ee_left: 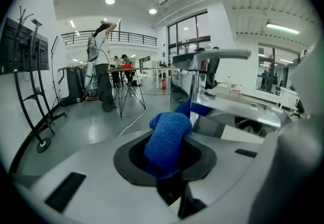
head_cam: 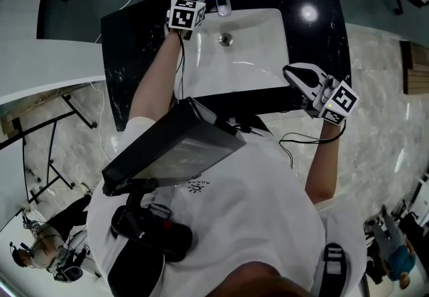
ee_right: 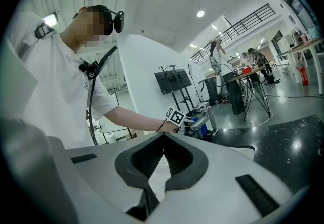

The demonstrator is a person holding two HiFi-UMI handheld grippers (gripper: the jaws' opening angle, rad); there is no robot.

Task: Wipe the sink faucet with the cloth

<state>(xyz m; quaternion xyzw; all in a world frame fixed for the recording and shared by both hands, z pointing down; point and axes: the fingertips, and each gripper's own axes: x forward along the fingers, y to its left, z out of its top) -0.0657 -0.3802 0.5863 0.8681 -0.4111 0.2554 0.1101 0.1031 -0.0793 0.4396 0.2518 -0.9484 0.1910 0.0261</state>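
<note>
The left gripper [ee_left: 168, 160] has its jaws clamped on a blue cloth [ee_left: 167, 139]. The cloth is bunched into a thick roll that bulges up and forward out of the dark jaw pads. Just past the cloth, slightly to its right in the left gripper view, stands the chrome faucet [ee_left: 217, 55], with its flat spout running across the upper part of that view. A bit of blue shows against the faucet's upright column, but I cannot tell whether the cloth actually presses on the metal there.

In the head view the cloth sits at the back edge of the sink [head_cam: 265, 37], right beside the left side of the faucet's base. The left gripper's marker cube [head_cam: 186, 15] is just in front of it, and the person's bare forearm reaches along the left rim of the white basin. The drain [head_cam: 226, 39] lies in the basin just in front of the faucet.

The right gripper [ee_right: 163, 138] is closed, its jaw tips meeting with nothing between them. In the head view it is held at the front right corner of the sink, above the edge of the black counter [head_cam: 134, 41], well apart from the faucet and the cloth. It points across the basin toward the left arm.

Around the counter lies a pale marbled floor [head_cam: 375, 74].
</note>
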